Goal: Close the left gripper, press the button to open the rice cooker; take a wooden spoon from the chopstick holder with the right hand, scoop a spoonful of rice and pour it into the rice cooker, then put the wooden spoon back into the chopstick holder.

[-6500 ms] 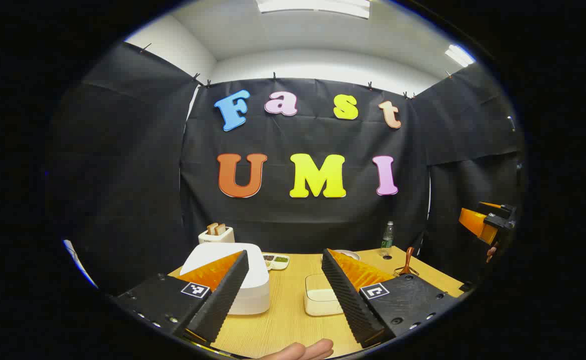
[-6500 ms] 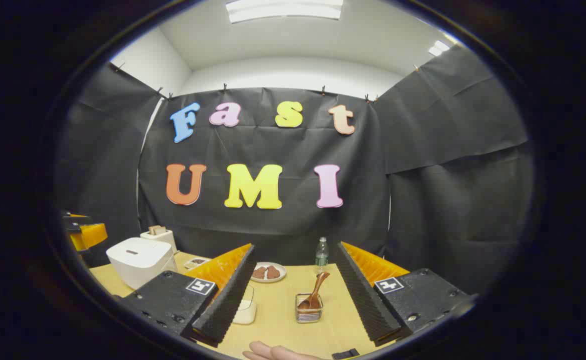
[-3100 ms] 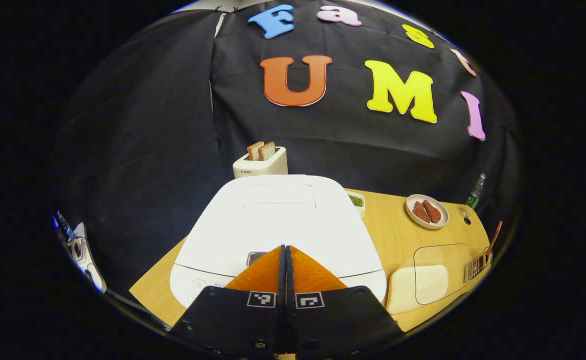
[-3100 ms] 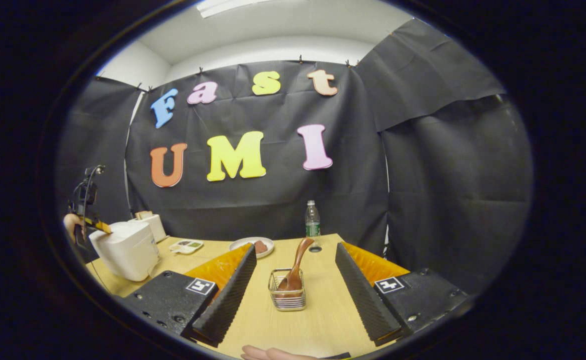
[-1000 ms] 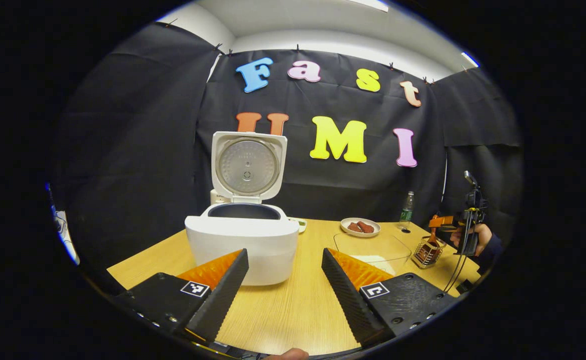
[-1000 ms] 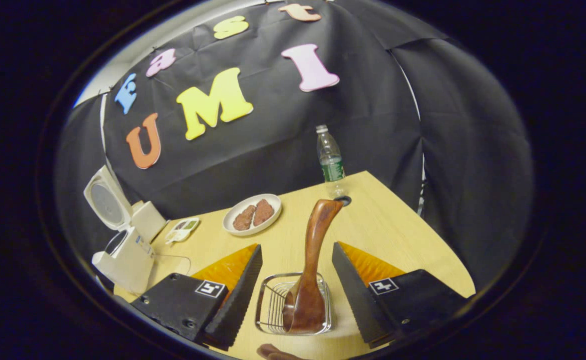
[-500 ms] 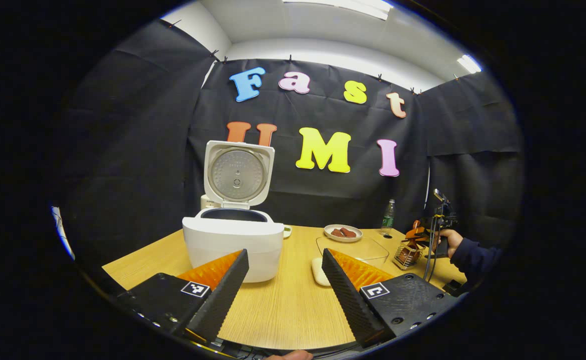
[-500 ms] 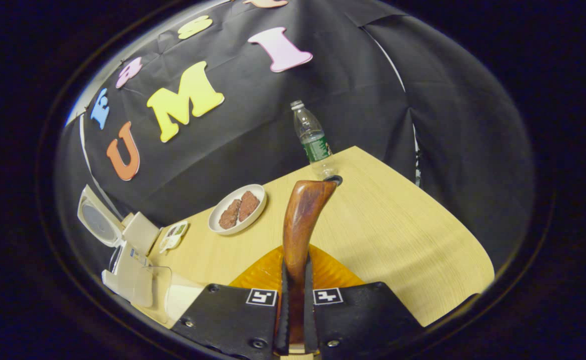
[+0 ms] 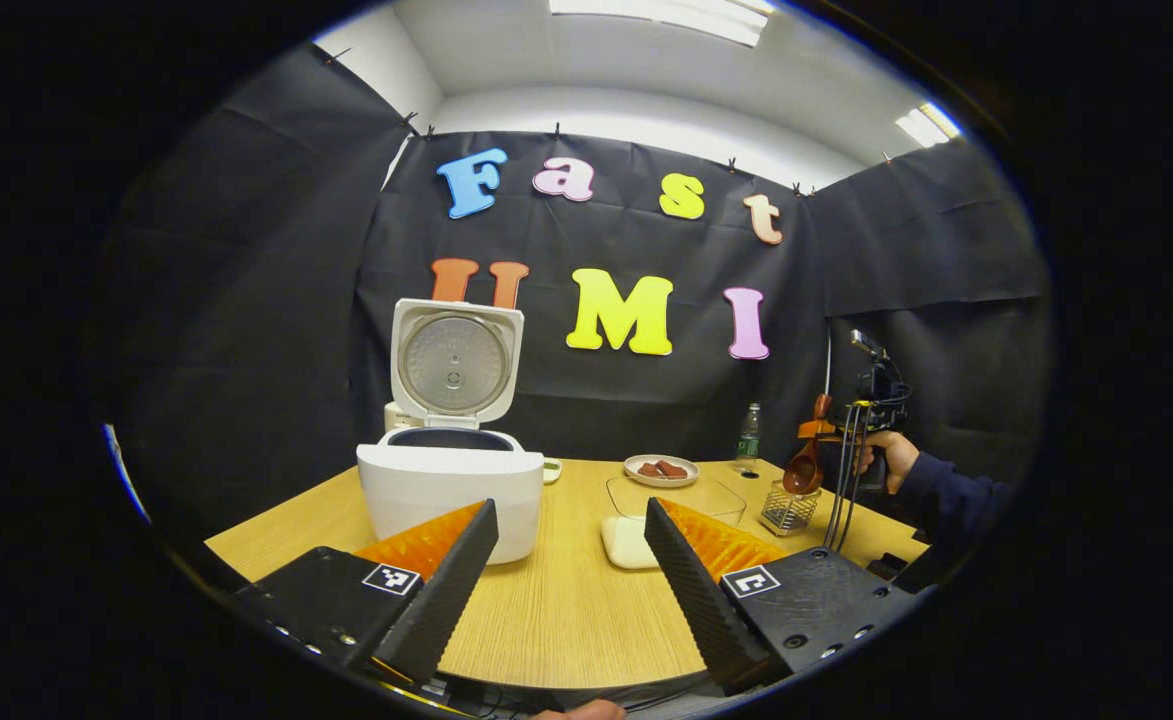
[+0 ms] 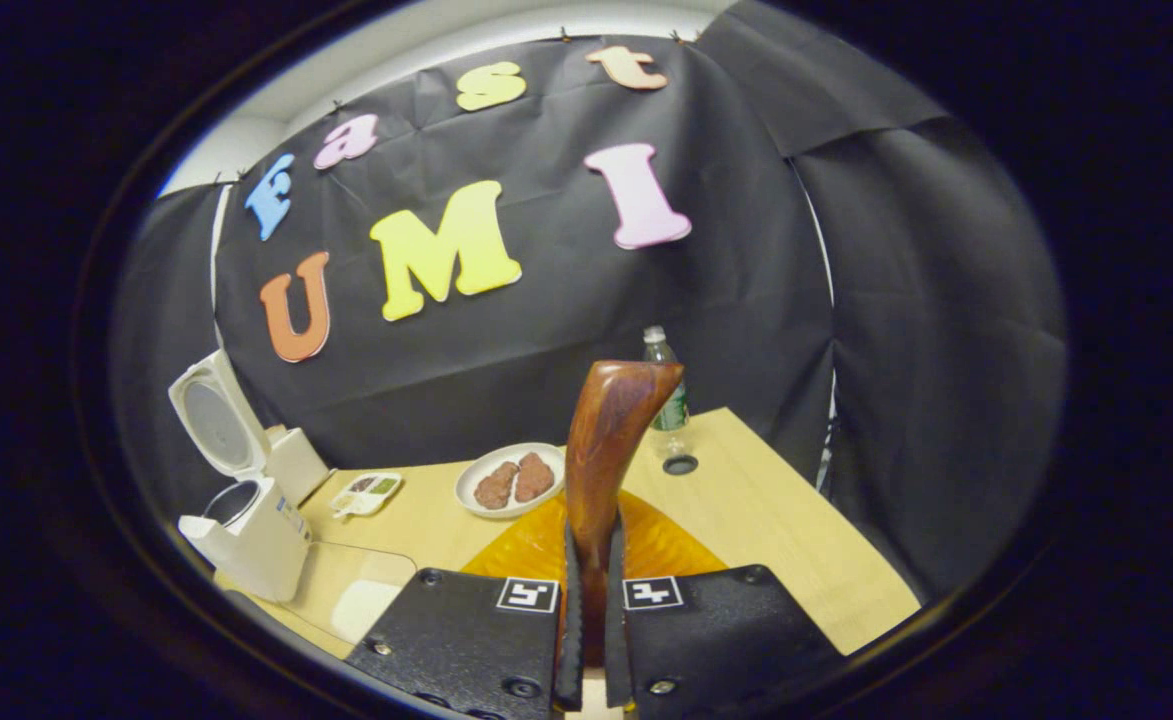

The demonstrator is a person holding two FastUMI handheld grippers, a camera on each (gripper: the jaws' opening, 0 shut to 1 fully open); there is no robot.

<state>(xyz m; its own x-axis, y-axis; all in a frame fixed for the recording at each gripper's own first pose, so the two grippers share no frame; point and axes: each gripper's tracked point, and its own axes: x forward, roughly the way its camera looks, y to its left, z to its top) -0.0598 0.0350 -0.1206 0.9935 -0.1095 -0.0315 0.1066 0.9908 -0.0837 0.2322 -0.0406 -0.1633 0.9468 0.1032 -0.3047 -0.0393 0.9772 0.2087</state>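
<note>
Lifted since half a second ago: the wooden spoon is out of the chopstick holder and hangs above it, bowl down, seen far right in the left gripper view. Right gripper jaws are pinching the spoon's handle, which sticks up between them. Left gripper jaws are spread with nothing between, low over the near tabletop edge, about where they were. Rice cooker stands at the left with its lid upright and the pot open. Bare wood lies between the cooker and the clear rice box. Holder sits near the right edge, next to a hand. Right gripper view adds a plate and a bottle at the back, plus a small sauce dish.
</note>
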